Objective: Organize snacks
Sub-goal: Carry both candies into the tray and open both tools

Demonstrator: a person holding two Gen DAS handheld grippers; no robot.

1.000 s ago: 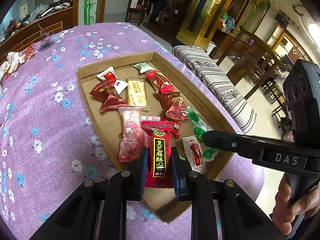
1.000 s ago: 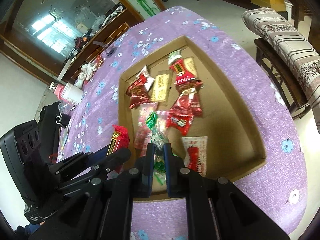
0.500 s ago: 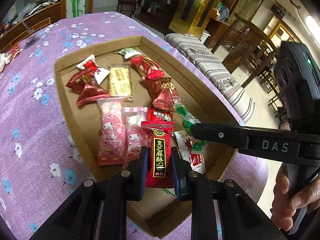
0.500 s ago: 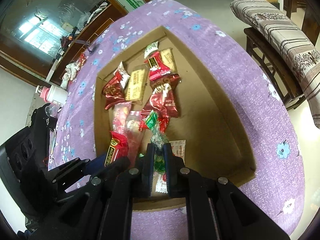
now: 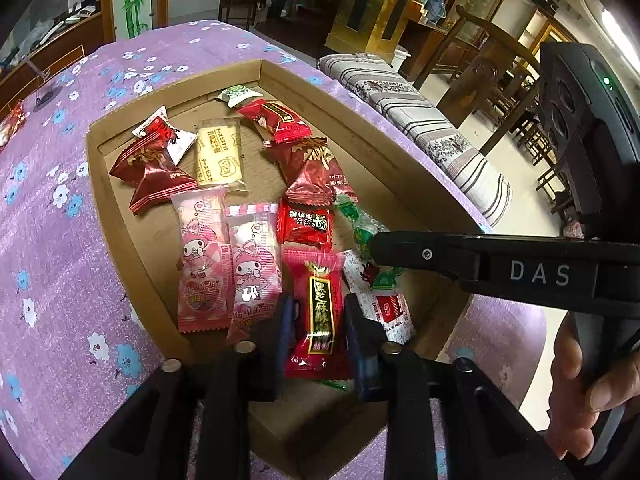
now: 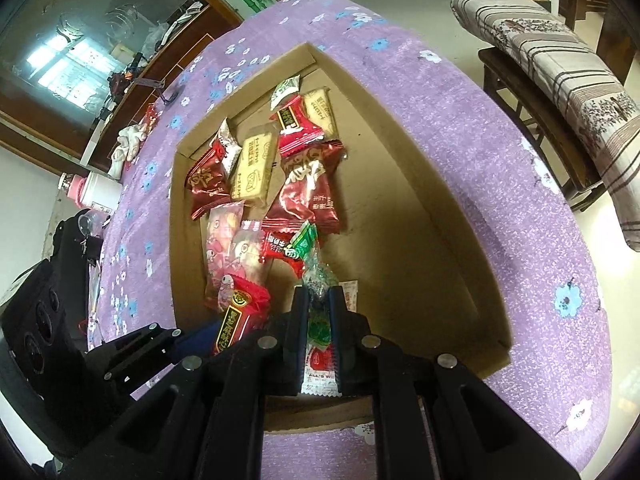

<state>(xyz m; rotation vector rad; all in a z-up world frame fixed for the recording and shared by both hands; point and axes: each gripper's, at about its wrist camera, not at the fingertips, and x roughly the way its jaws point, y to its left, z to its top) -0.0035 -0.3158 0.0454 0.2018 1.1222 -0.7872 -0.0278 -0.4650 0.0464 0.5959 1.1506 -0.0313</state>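
The left gripper [image 5: 316, 328] has its jaws opening around a red packet with a black-and-gold label [image 5: 318, 316]; the packet lies between the two pads, and a slim gap shows on either side, so the pads no longer press on it. Its lower end lies over the near edge of the cardboard tray [image 5: 384, 148]. The right gripper [image 6: 319, 322] has its jaws closed tight on a green wrapped candy [image 6: 316, 276], whose twisted top sticks up past the fingertips. Under those jaws a white sachet with red print [image 6: 320, 376] lies on the tray floor near the tray's near edge.

Just left of the red packet, two pink cartoon packets [image 5: 224, 264] lie side by side. Beyond it sits a small red packet [image 5: 306, 224], then a large dark red foil packet [image 5: 314, 172]. Toward the tray's far left corner lie another dark red foil packet [image 5: 152, 168] and a red-and-white wrapper [image 5: 164, 132], with a pale yellow biscuit packet [image 5: 220, 156] between the two dark red ones. At the far edge are a bright red packet [image 5: 276, 120] and a white-and-green wrapper [image 5: 236, 94].

The tray rests on a worktop covered by a purple flowered cloth [image 5: 52, 240]. A person's hand [image 5: 588, 384] grips the right gripper's handle at the right edge of the left wrist view. A striped bench cushion [image 5: 424, 128] stands beyond the worktop's right side.
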